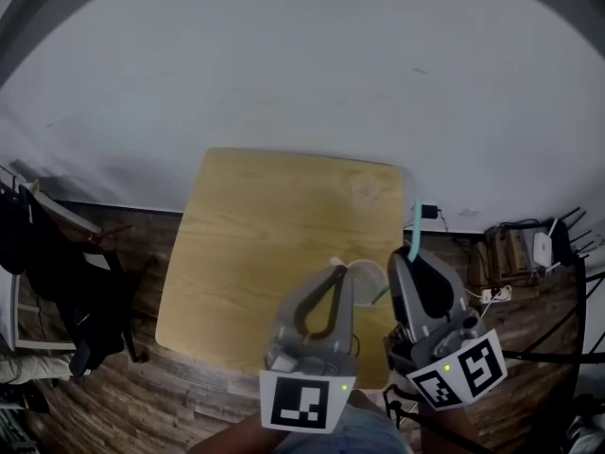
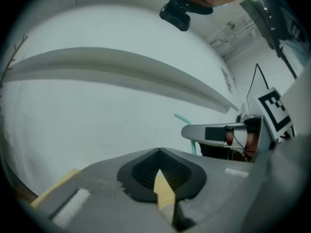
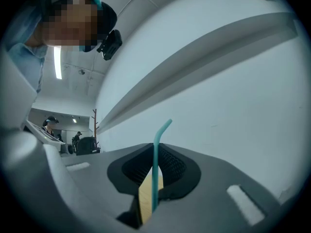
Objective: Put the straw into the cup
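The straw (image 3: 154, 169), teal with a bent top, is standing upright in the right claw (image 3: 154, 152), which is pinching it between its two dark pads. The bent end is rising clear above the claw tips. In the head view the straw (image 1: 414, 233) is poking up past the right claw (image 1: 412, 255), over the near right corner of the wooden bench (image 1: 274, 225). A short teal stretch is also showing lower down, just beside the rim of the cup (image 1: 367, 275), though whether it is touching the cup cannot be told.

The cup, pale and round-rimmed, is sitting near the bench's front edge, between the two claws. The left claw (image 1: 340, 269) is hovering just beside its left side. In the left gripper view the left claw (image 2: 159, 152) is pressing its tips together, with only a wedge of wood colour showing in the gap below them. The straw (image 2: 187, 123) and the right claw's body are appearing off to that view's right.
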A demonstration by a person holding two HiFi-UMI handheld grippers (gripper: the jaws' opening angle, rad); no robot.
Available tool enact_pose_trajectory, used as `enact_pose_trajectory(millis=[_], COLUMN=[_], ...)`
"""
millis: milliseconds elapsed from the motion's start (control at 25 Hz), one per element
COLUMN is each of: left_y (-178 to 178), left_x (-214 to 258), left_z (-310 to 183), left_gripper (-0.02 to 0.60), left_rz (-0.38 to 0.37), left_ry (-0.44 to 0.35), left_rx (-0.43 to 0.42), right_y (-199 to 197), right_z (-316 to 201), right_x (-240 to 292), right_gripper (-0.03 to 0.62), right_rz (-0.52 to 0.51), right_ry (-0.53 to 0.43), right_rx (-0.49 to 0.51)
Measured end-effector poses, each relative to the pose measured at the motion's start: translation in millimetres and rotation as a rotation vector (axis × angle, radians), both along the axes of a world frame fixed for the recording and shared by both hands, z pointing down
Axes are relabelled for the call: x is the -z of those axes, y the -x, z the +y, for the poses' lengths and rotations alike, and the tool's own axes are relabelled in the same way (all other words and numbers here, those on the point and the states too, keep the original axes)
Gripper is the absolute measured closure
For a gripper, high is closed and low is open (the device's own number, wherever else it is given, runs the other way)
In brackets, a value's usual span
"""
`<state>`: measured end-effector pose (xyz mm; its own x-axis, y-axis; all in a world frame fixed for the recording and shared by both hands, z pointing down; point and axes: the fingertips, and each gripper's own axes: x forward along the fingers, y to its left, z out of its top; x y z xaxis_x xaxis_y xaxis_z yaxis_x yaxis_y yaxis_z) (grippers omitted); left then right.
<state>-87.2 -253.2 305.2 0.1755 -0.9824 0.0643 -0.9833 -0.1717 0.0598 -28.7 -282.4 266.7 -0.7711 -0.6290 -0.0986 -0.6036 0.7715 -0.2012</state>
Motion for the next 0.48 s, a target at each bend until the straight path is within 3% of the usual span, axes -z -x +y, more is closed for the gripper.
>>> enact_pose_trajectory(millis=[480], left_y=[19], left_x=[-94], left_z=[-24], left_gripper=[0.565], left_rz=[0.071], left_ry=[0.21], left_rx=[-0.033], right_y=[16], right_z=[-29], right_x=[-89], right_gripper=[0.556], right_rz=[0.08], right_ry=[0.089], right_rx=[-0.045])
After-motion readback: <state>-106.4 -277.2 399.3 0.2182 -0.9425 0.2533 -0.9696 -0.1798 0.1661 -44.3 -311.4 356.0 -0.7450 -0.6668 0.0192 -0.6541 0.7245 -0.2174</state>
